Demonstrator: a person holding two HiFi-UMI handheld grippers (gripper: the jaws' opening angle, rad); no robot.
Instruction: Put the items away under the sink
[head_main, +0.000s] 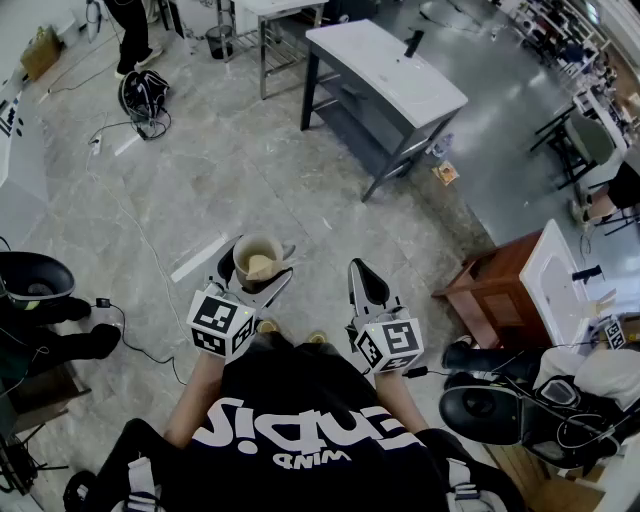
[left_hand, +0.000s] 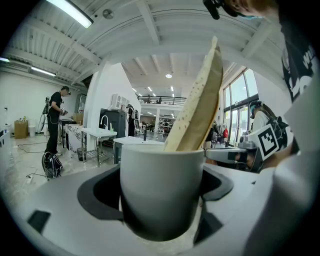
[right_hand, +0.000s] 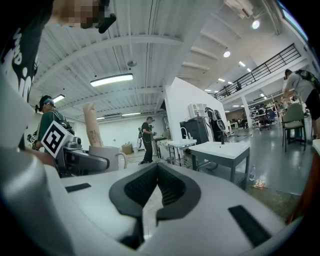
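Note:
My left gripper (head_main: 258, 256) is shut on a white mug (head_main: 257, 263) held out over the floor in front of me. A beige, flat sponge-like piece (left_hand: 200, 105) stands slanted inside the mug (left_hand: 162, 192), which fills the left gripper view. The right gripper (head_main: 366, 272) hovers beside it on the right, shut with nothing in it; its pads (right_hand: 150, 186) meet at the tip. The right gripper view shows the mug (right_hand: 103, 154) at the left. A grey sink cabinet with a white top (head_main: 385, 75) stands some way ahead. A brown wooden sink cabinet (head_main: 505, 290) is at my right.
A black backpack (head_main: 143, 95) and cables lie on the floor at the far left. A bottle (head_main: 443, 148) and a packet (head_main: 446, 173) lie by the grey cabinet's leg. Black stools stand at my left (head_main: 30, 280) and right (head_main: 480, 410). A person (head_main: 130, 30) stands at the back.

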